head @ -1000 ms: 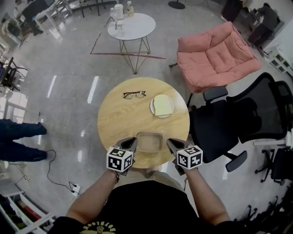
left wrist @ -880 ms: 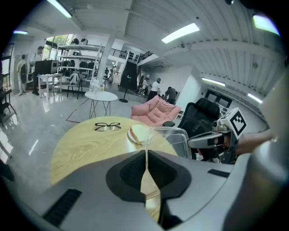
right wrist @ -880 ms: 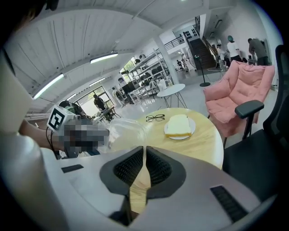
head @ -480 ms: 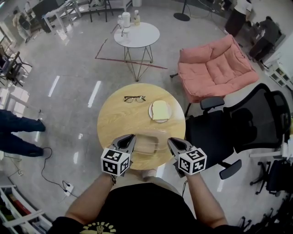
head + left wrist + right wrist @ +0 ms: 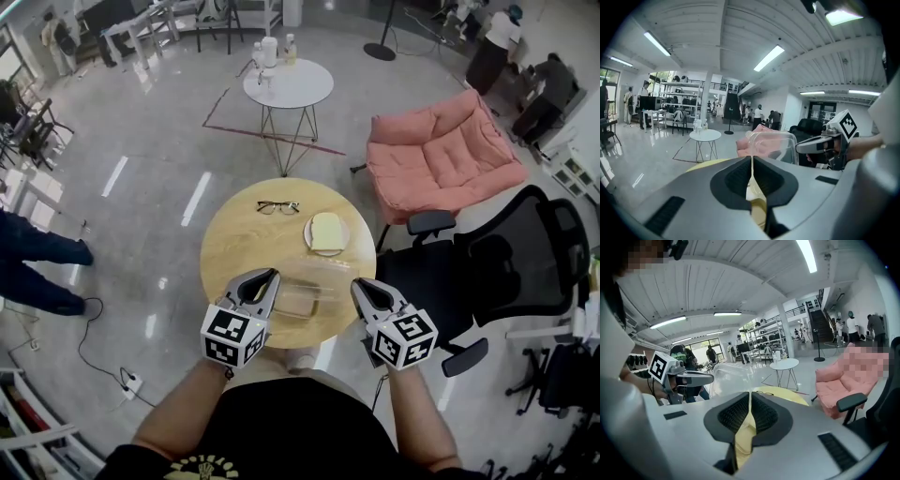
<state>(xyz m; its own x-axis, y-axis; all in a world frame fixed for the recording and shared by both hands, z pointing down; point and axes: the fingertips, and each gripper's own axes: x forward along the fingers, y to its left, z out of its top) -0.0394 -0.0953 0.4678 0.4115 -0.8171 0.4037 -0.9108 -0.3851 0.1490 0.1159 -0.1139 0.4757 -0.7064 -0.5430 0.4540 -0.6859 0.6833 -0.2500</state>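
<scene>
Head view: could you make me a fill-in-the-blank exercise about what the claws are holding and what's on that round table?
1. The left claw and the right claw hold the clear container by its rim over the round wooden ____.
2. The slice of bread lies on a white ____.
3. To the person's left of the bread lies a pair of ____.
4. The armchair beyond is ____ in colour.

Missing words: table; plate; glasses; pink.

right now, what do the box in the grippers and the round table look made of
The clear container looks like thin glossy plastic: the tabletop shows through its walls. The round table looks like wood or wood-look veneer, matt, with pale streaky grain.
</scene>
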